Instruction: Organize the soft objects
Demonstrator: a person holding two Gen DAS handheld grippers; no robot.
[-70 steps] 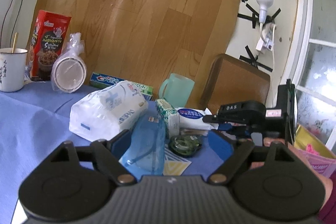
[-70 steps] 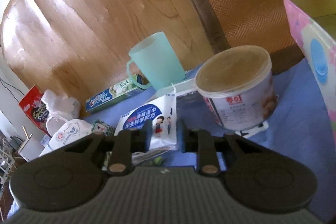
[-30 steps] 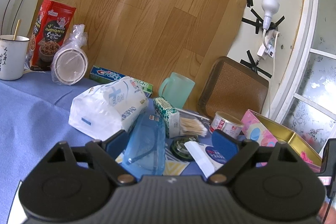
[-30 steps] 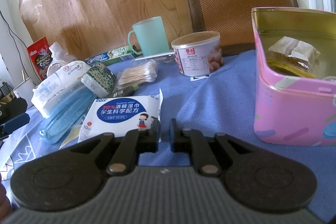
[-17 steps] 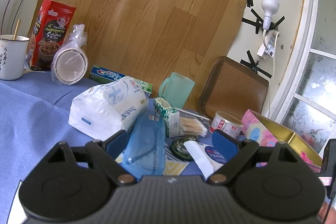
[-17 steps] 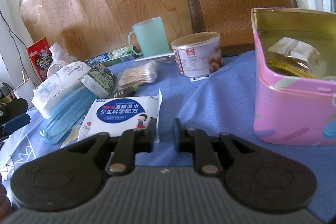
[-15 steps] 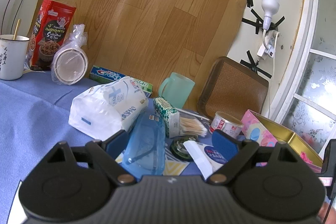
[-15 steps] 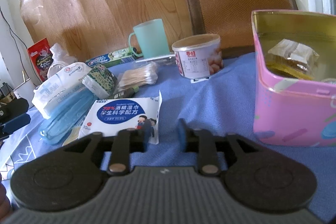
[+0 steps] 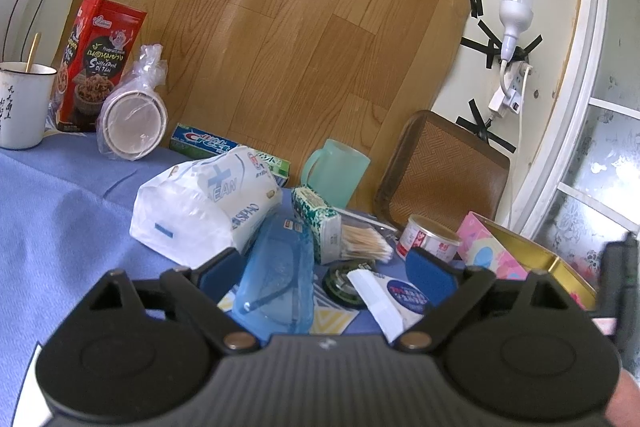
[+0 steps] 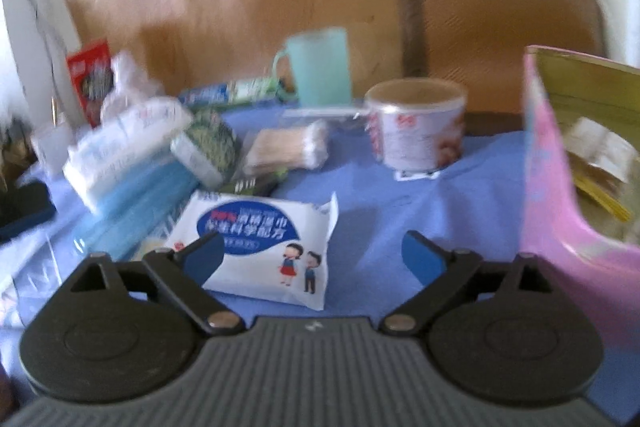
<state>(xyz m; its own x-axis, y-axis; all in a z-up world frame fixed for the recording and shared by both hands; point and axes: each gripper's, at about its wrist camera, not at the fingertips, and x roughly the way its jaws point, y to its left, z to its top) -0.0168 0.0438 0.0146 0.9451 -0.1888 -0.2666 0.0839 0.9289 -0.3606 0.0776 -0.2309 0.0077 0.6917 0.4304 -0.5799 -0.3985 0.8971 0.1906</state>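
Right gripper (image 10: pixel 312 259) spread wide, empty, low over wet-wipes pack (image 10: pixel 260 239) lying flat on blue bench (image 10: pixel 400 203), near pink tin (image 10: pixel 560 195). Left gripper (image 9: pixel 324 269) also apart, empty, hovering over blue mask pack (image 9: pixel 280 279) beside tissue pack (image 9: pixel 208 203). Right view blurred. Likely step: grab next soft pack. Best to pinch a crimped edge or across the narrow width, lift clear of toothpick bundle (image 10: pixel 288 147) and can (image 10: pixel 416 123), avoid dragging bench cloth.
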